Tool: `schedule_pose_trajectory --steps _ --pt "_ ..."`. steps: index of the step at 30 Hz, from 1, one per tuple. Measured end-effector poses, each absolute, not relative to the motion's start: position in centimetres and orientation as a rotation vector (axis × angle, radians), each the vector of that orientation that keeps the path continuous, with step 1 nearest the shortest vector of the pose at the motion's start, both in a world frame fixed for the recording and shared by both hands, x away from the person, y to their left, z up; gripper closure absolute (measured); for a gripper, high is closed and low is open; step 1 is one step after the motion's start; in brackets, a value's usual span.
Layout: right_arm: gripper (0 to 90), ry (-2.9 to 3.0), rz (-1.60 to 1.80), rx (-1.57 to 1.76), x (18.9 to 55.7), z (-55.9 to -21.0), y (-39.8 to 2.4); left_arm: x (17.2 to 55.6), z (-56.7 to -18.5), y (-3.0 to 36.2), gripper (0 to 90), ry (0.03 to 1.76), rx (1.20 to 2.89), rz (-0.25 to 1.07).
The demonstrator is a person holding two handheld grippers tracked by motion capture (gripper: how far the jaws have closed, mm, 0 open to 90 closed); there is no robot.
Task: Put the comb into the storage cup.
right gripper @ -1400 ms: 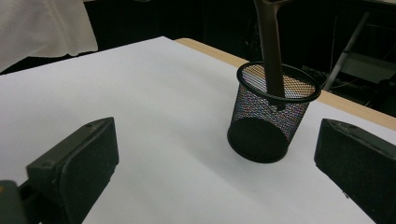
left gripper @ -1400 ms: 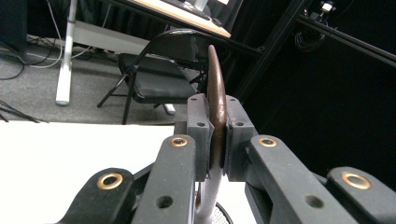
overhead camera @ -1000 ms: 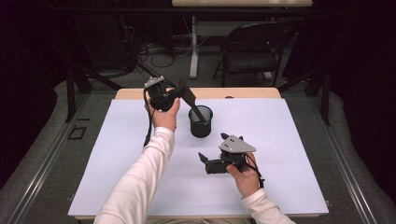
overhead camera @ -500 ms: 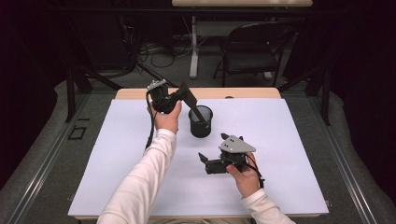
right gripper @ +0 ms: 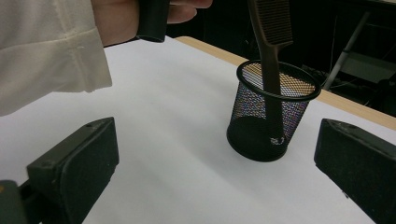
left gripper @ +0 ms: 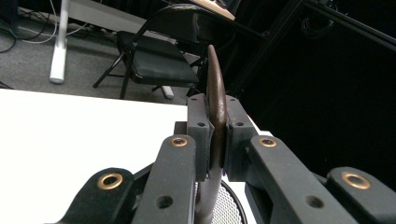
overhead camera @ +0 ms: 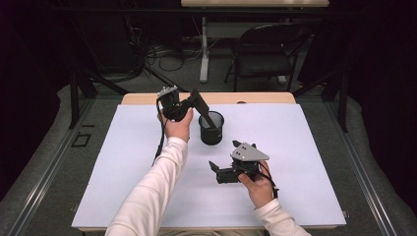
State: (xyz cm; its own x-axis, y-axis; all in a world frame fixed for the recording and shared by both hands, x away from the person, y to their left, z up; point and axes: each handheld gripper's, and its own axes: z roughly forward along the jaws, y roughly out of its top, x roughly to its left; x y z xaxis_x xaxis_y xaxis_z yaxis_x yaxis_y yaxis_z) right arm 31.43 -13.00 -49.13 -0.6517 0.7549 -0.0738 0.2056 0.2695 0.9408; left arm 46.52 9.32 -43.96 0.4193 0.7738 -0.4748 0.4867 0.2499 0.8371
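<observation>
Near the middle of the high view, you are keeping the left gripper (overhead camera: 189, 104) clamped on a dark comb (overhead camera: 205, 114), tilting it so its handle end is going down into the black mesh cup (overhead camera: 212, 129) without catching the rim. Lower in the frame, you are resting the right gripper (overhead camera: 221, 172) with jaws spread apart and empty, probably ready to steady the cup.
</observation>
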Motion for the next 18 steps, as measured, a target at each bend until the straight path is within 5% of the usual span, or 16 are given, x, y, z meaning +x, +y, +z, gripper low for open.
schedule_pose_trajectory --steps 18 --pt "0.0 2.026 1.378 0.864 31.5 -49.2 -13.0 46.8 -45.2 9.6 84.4 1.247 1.383 0.262"
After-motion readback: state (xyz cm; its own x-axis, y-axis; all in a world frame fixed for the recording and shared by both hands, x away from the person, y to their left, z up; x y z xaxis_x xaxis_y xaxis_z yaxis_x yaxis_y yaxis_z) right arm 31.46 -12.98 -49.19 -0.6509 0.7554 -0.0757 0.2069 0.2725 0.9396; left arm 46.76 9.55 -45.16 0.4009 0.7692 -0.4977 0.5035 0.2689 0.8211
